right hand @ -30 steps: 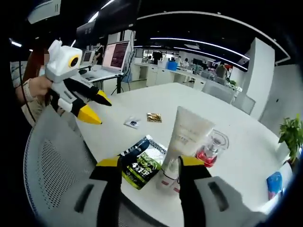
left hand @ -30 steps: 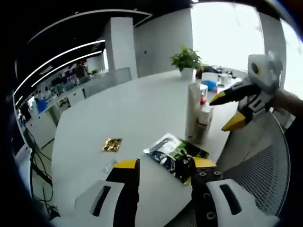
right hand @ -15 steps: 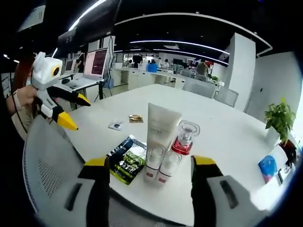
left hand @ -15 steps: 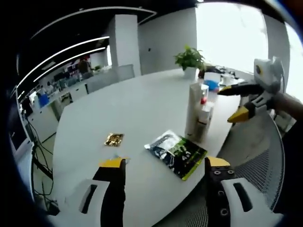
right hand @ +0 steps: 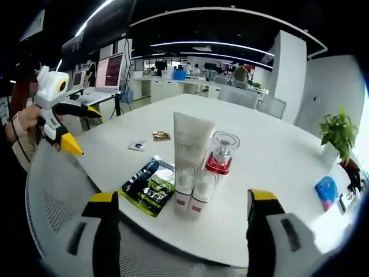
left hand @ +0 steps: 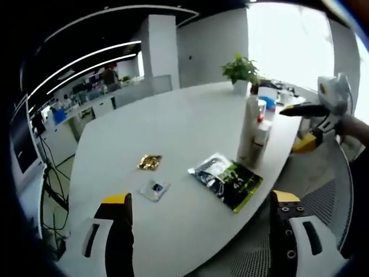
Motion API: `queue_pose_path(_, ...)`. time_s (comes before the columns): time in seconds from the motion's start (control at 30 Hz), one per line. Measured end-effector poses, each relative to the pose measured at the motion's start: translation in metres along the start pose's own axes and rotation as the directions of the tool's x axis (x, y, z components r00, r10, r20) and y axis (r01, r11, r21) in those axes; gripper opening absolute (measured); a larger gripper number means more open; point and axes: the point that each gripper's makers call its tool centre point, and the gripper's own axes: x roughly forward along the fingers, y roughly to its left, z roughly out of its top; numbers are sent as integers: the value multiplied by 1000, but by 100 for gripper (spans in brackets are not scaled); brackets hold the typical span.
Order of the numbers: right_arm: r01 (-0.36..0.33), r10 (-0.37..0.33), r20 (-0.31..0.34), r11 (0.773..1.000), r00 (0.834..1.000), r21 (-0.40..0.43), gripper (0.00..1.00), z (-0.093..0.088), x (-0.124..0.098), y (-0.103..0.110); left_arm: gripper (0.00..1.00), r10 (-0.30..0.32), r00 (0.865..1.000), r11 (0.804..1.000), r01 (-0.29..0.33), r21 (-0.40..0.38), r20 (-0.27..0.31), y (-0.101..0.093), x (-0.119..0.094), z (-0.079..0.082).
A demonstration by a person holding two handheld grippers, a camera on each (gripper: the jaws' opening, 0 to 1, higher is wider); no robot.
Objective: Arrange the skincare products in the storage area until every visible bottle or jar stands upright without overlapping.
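In the right gripper view, the right gripper (right hand: 181, 202) has its yellow-tipped jaws spread wide with nothing between them, held off the near edge of the white oval table (right hand: 277, 156). Just inside that edge stands a tight cluster of skincare products, all upright: a tall white squeeze tube (right hand: 189, 144) on its cap, two small clear bottles with red bases (right hand: 194, 193) side by side in front of it, and a red bottle with a clear square cap (right hand: 218, 154) touching the tube's side. A green-and-black flat sachet (right hand: 149, 186) lies just beside the cluster along the same edge. Farther in lie a small gold foil packet (right hand: 161, 136) and a small white packet (right hand: 137, 145). A potted green plant (right hand: 339, 134) sits at the far end.

In the left gripper view, the left gripper (left hand: 202, 205) also has its jaws wide apart and empty, off the table's edge, near a grey mesh chair back (left hand: 323, 190).
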Motion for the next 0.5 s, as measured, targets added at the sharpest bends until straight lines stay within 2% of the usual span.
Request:
queue_pose_path(0.07, -1, 1, 9, 1000, 1000, 18, 99, -1, 0, 0, 97, 1, 1000, 1000, -1, 2, -12, 2, 2, -4)
queue_pose_path(0.23, -6, 6, -1, 1000, 1000, 28, 99, -4, 0, 0, 97, 6, 1000, 1000, -6, -13, -30, 9, 3, -11)
queue_pose_path(0.33, -2, 2, 24, 999, 1000, 37, 99, -1, -1, -3, 97, 10, 997, 1000, -11, -9, -76, 15, 12, -22)
queue_pose_path(0.5, 3, -5, 54, 999, 999, 49, 99, 2, -8, -11, 97, 1, 991, 1000, -4, -17, -132, 20, 24, -32)
